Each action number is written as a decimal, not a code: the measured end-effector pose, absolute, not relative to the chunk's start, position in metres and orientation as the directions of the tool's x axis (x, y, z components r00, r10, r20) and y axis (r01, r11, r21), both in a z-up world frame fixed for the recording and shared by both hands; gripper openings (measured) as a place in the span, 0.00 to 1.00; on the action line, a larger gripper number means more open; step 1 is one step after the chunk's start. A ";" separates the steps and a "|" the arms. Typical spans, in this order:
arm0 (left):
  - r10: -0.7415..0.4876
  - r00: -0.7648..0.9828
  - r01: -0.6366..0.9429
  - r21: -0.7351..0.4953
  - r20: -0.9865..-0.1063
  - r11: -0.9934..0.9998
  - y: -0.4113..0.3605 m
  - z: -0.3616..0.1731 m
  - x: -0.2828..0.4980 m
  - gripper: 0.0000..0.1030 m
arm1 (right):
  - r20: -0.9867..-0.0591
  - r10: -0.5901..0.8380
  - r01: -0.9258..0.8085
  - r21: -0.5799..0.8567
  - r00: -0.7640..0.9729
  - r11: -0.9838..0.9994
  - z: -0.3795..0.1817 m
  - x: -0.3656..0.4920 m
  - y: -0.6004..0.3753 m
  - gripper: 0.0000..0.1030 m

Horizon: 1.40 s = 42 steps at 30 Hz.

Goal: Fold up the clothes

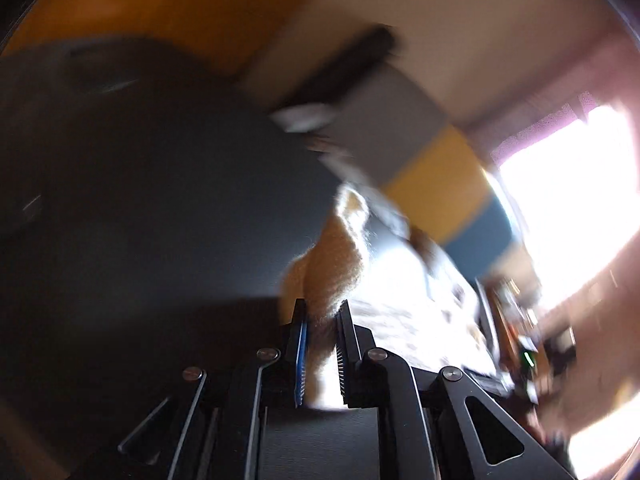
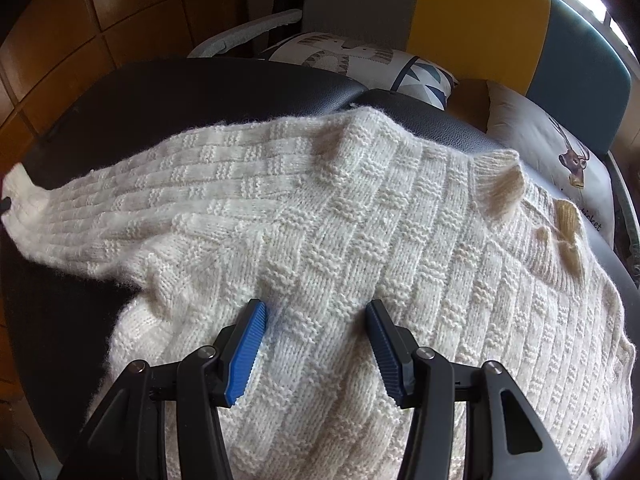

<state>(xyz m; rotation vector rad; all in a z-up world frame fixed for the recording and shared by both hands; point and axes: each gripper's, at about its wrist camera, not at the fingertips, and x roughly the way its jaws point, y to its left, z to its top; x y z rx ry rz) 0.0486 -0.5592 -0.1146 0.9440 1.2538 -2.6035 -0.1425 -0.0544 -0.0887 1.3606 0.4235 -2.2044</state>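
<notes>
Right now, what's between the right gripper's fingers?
In the right wrist view, the right gripper is open, and only the cream knit sweater shows between its fingers: a bare stretch of the sweater's body, lying on the black seat.

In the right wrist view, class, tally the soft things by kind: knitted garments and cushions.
Cream knitted sweater: 1
Printed cushions: 2 (geometric-patterned cushion, grey animal-print cushion)
Total: 3
</notes>
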 end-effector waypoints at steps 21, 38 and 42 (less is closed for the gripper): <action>0.094 -0.743 0.547 -0.682 -0.663 -0.486 -0.573 -0.139 0.053 0.62 | -0.890 -0.281 0.584 0.020 -0.359 -0.812 -0.085 -0.146 -0.051 0.53; -0.207 -0.638 0.642 -0.364 -0.742 -0.675 -0.553 -0.106 0.027 0.07 | -0.874 -0.206 0.555 -0.084 -0.439 -0.828 -0.087 -0.231 -0.085 0.55; -0.229 -0.586 0.676 -0.312 -0.777 -0.668 -0.562 -0.121 0.029 0.07 | -0.860 -0.224 0.539 -0.070 -0.460 -0.839 -0.091 -0.240 -0.084 0.61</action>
